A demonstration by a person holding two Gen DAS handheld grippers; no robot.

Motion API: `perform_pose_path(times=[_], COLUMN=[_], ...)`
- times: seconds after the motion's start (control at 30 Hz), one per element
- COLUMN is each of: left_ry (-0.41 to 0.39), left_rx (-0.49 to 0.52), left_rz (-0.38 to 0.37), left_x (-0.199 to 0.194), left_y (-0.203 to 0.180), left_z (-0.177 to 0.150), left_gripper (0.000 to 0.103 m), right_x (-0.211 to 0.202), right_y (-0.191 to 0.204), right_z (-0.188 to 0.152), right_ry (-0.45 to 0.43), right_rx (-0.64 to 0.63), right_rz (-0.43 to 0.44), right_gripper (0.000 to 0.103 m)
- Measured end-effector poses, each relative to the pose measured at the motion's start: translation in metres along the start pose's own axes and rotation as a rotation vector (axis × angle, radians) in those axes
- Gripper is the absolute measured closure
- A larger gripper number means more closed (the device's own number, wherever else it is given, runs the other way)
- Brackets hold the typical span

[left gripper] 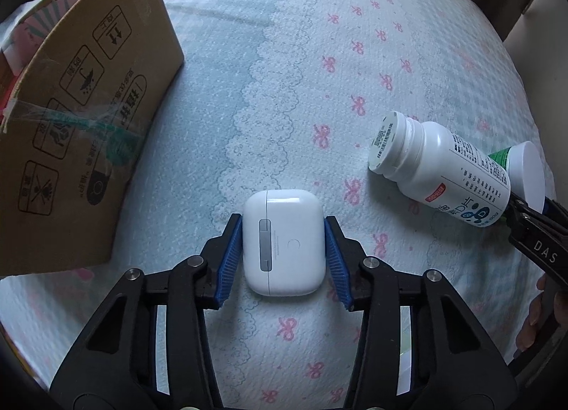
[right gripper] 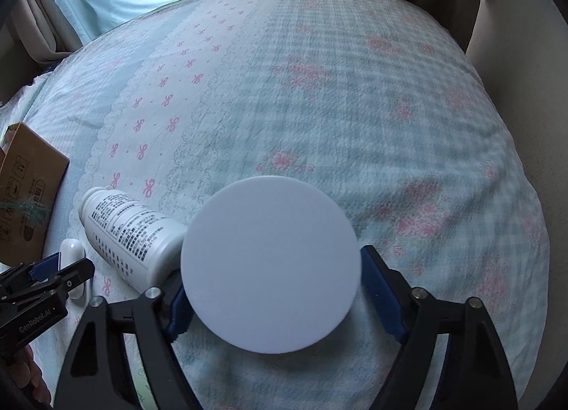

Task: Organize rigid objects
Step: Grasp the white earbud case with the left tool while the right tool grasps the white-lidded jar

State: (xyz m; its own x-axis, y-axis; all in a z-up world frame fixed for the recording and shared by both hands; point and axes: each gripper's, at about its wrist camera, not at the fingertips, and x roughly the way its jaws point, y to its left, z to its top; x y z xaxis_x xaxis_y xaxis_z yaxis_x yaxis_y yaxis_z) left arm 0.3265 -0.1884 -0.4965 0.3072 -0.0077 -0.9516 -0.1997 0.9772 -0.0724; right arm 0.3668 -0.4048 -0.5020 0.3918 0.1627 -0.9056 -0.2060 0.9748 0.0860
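Wide open stretch of pale blue, bow-printed quilted bed cover (left gripper: pixel 284 72) ahead of the small white rounded earbud case (left gripper: pixel 284 243), free to the far edge. Blocked on the left by the tall brown cardboard box (left gripper: pixel 85 119), its wall standing near the case. Hemmed on the right by the white plastic pill bottle (left gripper: pixel 436 168) lying on its side, touching the white round-capped green container (right gripper: pixel 269 264). Narrow lane of bare cover between case and bottle. Clear bed to the right of that cap (right gripper: pixel 443 161).
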Motion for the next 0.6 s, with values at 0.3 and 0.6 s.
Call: perform_pose_path(times=[0.3, 0.6], left_ry=[-0.008, -0.032], left_rx=[0.018, 0.044], left_rz=[-0.022, -0.077], left_x=[-0.012, -0.052], left_y=[0.011, -0.001], left_z=[-0.016, -0.013], left_gripper=[0.062, 0.062], right_x=[-0.002, -0.040], right_y=[0.003, -0.004], right_z=[-0.001, -0.006], right_ry=[-0.012, -0.018], right_rx=[0.002, 0.069], right_rz=[-0.025, -0.027], right_gripper=[0.035, 0.035])
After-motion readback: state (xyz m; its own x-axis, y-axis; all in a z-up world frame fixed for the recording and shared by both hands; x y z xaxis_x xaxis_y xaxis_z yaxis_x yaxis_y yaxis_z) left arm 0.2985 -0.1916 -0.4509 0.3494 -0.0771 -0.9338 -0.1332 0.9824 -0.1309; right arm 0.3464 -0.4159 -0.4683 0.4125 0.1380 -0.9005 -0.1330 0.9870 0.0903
